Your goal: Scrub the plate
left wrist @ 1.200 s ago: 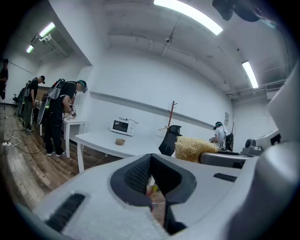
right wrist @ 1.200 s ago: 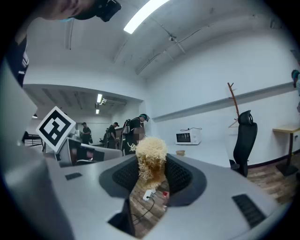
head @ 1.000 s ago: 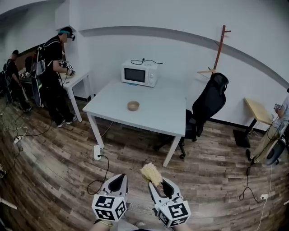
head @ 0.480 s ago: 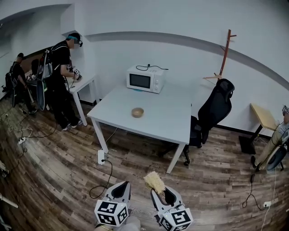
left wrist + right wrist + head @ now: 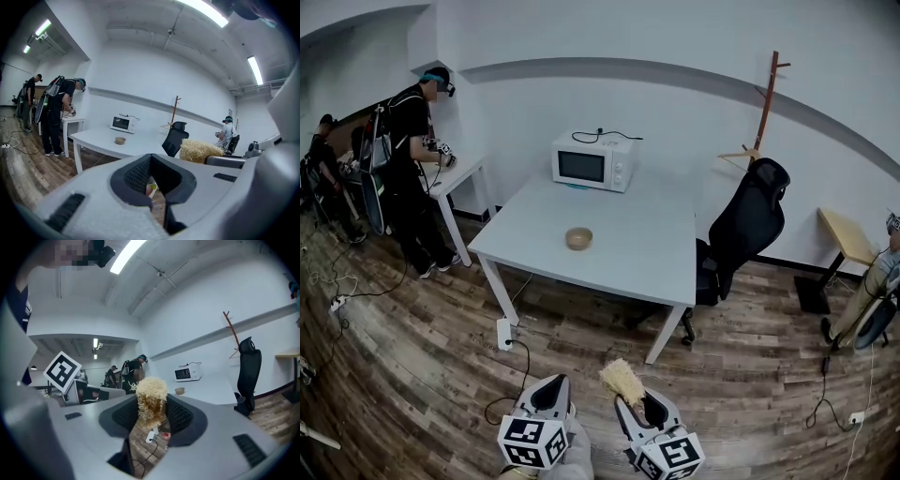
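A small tan dish (image 5: 578, 238) sits alone near the middle of the white table (image 5: 637, 253), far ahead of both grippers; it also shows small as the dish (image 5: 120, 140) and the dish (image 5: 179, 391). My right gripper (image 5: 634, 399) is low in the head view, over the wood floor, shut on a pale yellow fibrous scrubber (image 5: 618, 379). The scrubber (image 5: 151, 397) sticks up between the right gripper (image 5: 150, 414) jaws. My left gripper (image 5: 550, 387) is beside it, shut with nothing in it; the left gripper (image 5: 152, 180) jaws meet.
A white microwave (image 5: 591, 162) stands at the table's far edge. A black office chair (image 5: 745, 225) is at its right side. Two people (image 5: 411, 159) work at a side table on the left. A power strip with cables (image 5: 503, 333) lies on the floor by the table leg.
Both grippers keep their place and grip. The head view has swayed slightly, so the table and room shift a little in the picture.
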Motion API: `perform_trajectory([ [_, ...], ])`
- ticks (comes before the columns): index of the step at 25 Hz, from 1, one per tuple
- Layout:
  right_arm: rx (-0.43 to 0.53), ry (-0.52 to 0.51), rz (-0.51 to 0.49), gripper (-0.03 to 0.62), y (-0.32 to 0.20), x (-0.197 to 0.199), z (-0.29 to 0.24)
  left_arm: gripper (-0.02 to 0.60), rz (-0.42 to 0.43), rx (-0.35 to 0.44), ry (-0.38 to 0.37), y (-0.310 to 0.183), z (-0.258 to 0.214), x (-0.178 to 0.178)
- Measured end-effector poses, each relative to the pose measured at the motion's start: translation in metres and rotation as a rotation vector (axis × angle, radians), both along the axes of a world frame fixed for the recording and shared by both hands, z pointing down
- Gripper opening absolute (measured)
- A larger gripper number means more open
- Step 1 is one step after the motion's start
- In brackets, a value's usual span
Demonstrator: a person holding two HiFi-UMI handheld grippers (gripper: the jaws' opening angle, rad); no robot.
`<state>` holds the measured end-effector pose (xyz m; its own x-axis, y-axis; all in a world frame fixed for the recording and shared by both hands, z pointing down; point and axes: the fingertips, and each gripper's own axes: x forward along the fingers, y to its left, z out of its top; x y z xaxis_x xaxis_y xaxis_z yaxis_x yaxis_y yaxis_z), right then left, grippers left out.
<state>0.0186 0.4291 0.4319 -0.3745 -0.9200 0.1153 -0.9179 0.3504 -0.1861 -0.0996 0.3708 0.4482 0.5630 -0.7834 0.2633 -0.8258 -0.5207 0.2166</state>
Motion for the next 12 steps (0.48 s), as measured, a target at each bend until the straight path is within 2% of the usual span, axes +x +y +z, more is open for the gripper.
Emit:
perform_trajectory([
  [12,0.022,0.063,0.038,0.169,-0.203,-0.025,-0.019,0.018,0.009,0.0,0.018,-0.207,-0.004,-0.03],
])
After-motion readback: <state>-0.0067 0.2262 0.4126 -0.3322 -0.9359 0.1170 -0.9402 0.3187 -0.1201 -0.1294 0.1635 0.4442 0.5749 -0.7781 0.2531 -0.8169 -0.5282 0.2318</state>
